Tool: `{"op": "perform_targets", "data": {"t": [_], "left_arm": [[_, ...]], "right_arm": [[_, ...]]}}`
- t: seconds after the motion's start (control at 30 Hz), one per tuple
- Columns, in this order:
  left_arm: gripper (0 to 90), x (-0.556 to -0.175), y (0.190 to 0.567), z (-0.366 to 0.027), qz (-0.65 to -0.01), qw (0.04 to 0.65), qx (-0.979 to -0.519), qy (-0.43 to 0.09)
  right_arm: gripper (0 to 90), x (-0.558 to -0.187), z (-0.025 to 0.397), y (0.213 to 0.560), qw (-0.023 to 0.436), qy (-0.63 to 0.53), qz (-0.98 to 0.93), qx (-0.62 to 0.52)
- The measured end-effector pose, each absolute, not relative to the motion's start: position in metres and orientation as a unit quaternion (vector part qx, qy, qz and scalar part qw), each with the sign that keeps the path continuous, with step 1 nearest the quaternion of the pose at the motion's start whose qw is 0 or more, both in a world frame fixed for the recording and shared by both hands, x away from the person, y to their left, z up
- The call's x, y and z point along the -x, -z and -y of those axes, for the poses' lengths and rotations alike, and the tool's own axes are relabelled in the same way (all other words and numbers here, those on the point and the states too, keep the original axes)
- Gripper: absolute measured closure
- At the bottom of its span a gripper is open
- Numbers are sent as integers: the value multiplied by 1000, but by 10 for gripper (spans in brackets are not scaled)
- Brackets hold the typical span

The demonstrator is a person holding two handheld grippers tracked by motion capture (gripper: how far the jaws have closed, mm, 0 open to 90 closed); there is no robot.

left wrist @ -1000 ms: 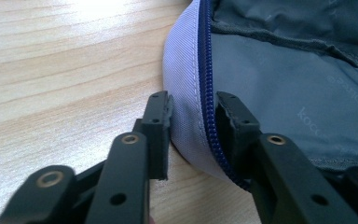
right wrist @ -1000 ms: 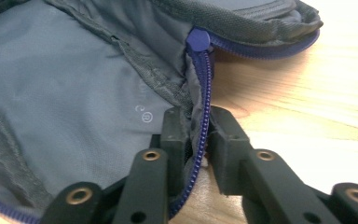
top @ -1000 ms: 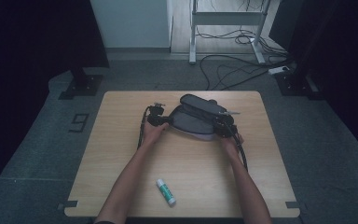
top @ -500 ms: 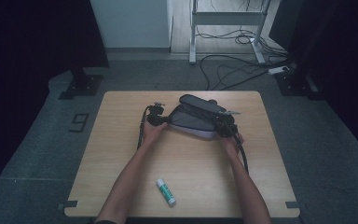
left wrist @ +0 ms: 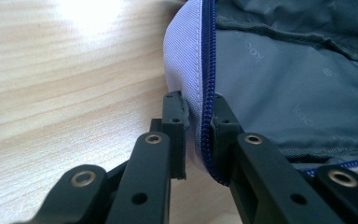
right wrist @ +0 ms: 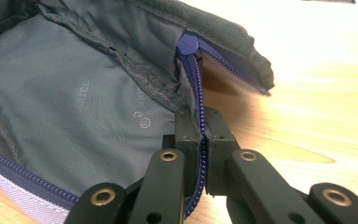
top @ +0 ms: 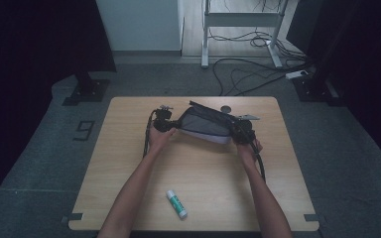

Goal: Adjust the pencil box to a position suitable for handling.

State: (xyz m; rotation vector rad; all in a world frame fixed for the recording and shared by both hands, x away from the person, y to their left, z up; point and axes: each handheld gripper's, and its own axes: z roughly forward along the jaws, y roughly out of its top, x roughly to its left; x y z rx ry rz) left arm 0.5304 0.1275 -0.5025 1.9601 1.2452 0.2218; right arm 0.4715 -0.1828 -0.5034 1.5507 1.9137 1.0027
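Holding the pouch (top: pixel 206 126) open, left gripper (left wrist: pixel 199 122) and right gripper (right wrist: pixel 200 140) clamping its zipper edge at opposite ends; needing the glue stick (top: pixel 176 204) next, judging by layout.

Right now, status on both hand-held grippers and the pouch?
Left hand-held gripper and right hand-held gripper shut on pouch rim. Pouch unzipped, held open. Glue stick lies apart.

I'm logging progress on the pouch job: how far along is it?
Done: the pouch is unzipped, its grey lining showing. In hand: the left gripper and the right gripper each pinch the blue zipper edge, holding the mouth open on the table. Left, probably: the glue stick lies untouched near the front edge, likely to go in.
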Motion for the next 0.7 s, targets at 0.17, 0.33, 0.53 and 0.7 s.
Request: {"op": "perform_targets", "data": {"t": [0.17,0.33,0.53,0.7], "left_arm": [[804,-522,492,-130,-483,403,-772,-94],[805,-512,481,-135,-477,409,-771,-100],[804,-498,467,-142,-465,420,-772,-109],[805,-489,461,-149,-464,421,-772,-108]], "right_arm": [[851,-465,183,493,244,-375,-698,-559],[851,-457,181,483,253,-384,-700,-546],[851,-448,178,472,256,-395,-702,-535],[851,-436,171,459,269,-399,-711,-513]]}}
